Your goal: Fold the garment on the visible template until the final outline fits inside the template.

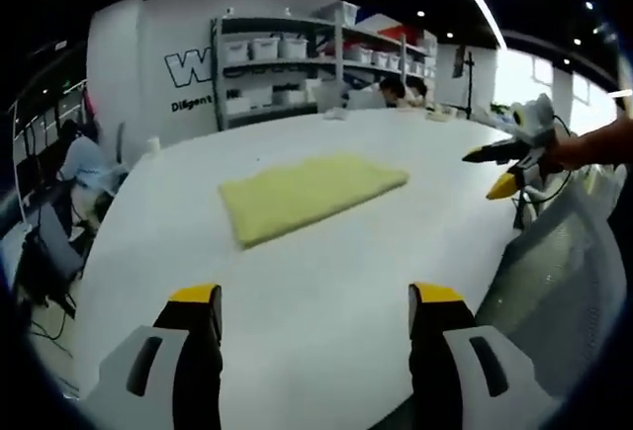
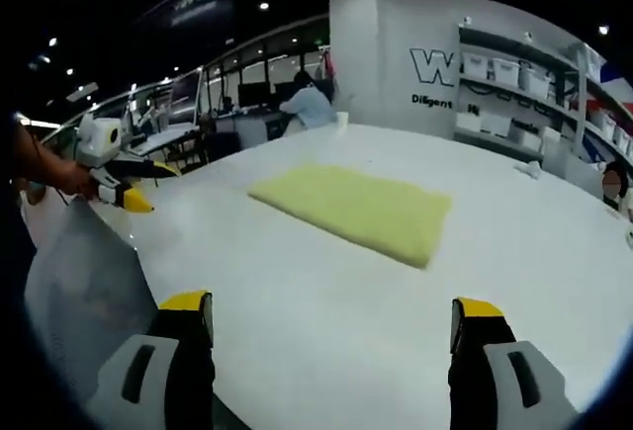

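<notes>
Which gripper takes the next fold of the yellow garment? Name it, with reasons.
Right, by a small margin. The right gripper is open, and the yellow garment's near edge lies just beyond its jaws. The left gripper is open too, but the garment sits farther ahead of it.

Both grippers (image 1: 315, 301) (image 2: 331, 313) have black jaws tipped yellow on pale grey bodies.

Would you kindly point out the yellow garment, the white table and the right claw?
yellow garment (image 1: 312, 193): left gripper view, middle of the cloth.
white table (image 1: 326, 272): left gripper view, bare top.
right claw (image 2: 331, 326): right gripper view, between its yellow tips.
</notes>
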Tool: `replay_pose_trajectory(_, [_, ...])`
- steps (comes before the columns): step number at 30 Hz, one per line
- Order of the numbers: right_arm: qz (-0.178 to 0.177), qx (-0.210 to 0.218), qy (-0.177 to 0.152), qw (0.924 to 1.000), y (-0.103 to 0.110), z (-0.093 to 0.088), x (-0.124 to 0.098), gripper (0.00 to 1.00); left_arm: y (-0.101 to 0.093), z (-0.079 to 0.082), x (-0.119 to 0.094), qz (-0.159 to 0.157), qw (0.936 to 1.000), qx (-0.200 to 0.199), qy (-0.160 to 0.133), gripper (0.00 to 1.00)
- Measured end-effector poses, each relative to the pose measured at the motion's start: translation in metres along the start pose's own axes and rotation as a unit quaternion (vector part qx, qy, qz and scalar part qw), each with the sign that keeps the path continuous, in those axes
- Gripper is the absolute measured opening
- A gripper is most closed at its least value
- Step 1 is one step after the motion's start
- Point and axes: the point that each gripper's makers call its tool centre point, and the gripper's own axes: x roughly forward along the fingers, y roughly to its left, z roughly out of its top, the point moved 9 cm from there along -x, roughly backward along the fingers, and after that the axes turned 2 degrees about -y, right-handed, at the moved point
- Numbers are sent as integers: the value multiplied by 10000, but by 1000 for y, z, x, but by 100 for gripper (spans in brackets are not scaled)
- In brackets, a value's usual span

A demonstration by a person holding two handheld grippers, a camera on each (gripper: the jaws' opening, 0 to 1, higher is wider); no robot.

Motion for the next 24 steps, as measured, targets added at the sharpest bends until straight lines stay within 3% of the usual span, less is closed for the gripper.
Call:
replay_pose_trajectory(5, [-113, 131, -58, 9998, -2, -3, -7, 99, 1, -2, -2, 89, 9998, -156, -7, 76])
replay_pose_trajectory(9, [-165, 190, -39, 9997, -2, -6, -12, 99, -1, -1, -2, 41, 10000, 52, -17, 76])
replay_pose_trajectory(13, [-212, 228, -16, 9995, 0, -7, -14, 99, -2, -2, -1, 34, 10000, 9, -27, 77])
replay_pose_trajectory(18, [-257, 281, -94, 9992, 4, -5, -16, 99, -8, -2, -2, -30, 9993, 369, -101, 76])
replay_pose_trajectory(24, [-263, 250, -59, 9993, 10, -5, -14, 99, -3, -3, -1, 37, 9999, 75, -108, 76])
